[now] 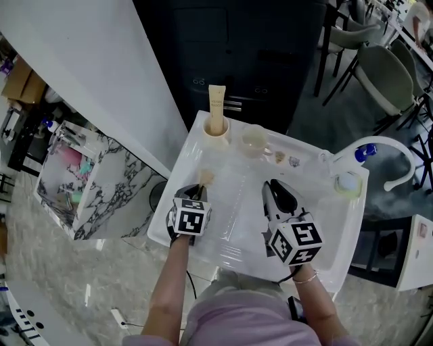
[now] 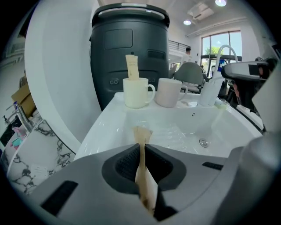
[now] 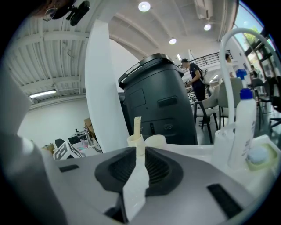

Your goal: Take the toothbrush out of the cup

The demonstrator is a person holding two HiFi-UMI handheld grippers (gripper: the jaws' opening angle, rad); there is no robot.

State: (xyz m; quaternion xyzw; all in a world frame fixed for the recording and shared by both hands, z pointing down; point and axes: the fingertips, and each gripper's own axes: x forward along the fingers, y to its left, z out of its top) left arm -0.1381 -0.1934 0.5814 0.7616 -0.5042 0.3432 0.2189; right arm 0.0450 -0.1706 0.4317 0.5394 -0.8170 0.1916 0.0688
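I'm tilting the left gripper (image 1: pixel 200 190) down over the sink (image 1: pixel 237 223), its jaws clamping the toothbrush (image 2: pixel 141 137), well clear of the cup (image 1: pixel 218 140).

We see a white curved wall (image 1: pixel 88 74), a dark grey bin (image 1: pixel 223 40), chairs (image 1: pixel 385 74) on a dark floor (image 1: pixel 311 111), a marbled box (image 1: pixel 122 186), round ceiling lights (image 3: pixel 143 6) and a bright window (image 2: pixel 217 44).

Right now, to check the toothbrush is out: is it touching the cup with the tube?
Apart. The head view shows the toothbrush in the left gripper, bare sink between it and the cup.
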